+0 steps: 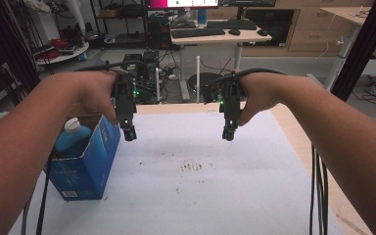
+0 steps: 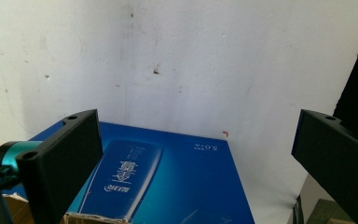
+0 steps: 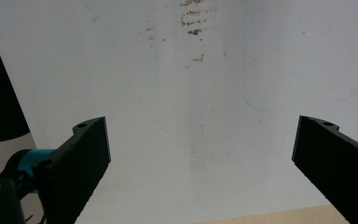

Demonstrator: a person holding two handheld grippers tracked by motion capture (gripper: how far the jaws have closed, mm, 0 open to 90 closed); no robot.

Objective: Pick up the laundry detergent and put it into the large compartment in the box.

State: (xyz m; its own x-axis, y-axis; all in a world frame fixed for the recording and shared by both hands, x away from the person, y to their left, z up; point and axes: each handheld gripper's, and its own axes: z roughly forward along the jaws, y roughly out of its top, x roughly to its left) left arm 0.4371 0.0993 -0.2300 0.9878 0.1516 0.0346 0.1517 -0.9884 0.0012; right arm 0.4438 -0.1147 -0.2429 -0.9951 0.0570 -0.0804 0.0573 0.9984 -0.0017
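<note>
A blue cardboard box (image 1: 85,161) stands open-topped at the left of the white table (image 1: 200,196). Inside it is a blue bottle with a white cap (image 1: 72,134). My left gripper (image 1: 129,131) hangs just right of the box's top edge, held above the table. In the left gripper view the jaws stand wide apart with nothing between them, and the box's printed blue side (image 2: 168,182) lies below. My right gripper (image 1: 229,133) hovers over the table's far middle. Its jaws are also wide apart over bare white surface (image 3: 200,116).
Dark smudges (image 1: 193,165) mark the table's middle. Cables (image 1: 319,196) trail down from the right forearm along the table's wooden right edge. Beyond the far edge are a desk with a keyboard (image 1: 198,32), shelves and floor clutter.
</note>
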